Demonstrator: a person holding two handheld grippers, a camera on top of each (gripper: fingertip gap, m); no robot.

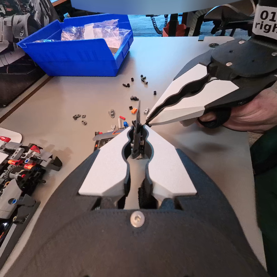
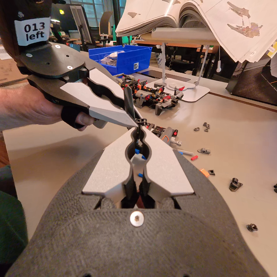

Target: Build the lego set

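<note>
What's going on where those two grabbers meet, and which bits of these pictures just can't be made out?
- Left gripper clamps a dark panel; its lower end hides between the jaws.
- Right gripper pinches a small black connector; whether it touches the panel cannot be told in either view.
- Bags in the blue bin: contents blurred by plastic.
- Part-built model: cut off by the left edge.

- Counter [image 1: 172, 57]: pale grey, plain.
- Bin [image 1: 75, 58]: bright blue, with clear bags inside.
- Left gripper [image 1: 137, 128]: white fingers [image 1: 109, 161] with black inner lining on a dark textured body.
- Right gripper [image 2: 138, 129]: the same white and black.
- Panel [image 2: 128, 102] in the left fingers: black.
- Loose pieces: an orange one [image 1: 134, 110], a red pin [image 1: 122, 117], a blue pin [image 1: 125, 124], and black connectors [image 1: 134, 98].
- Model [image 2: 155, 96]: grey and black with red, orange and blue bits.
- Manual [image 2: 172, 16]: white pages with grey drawings.
</note>
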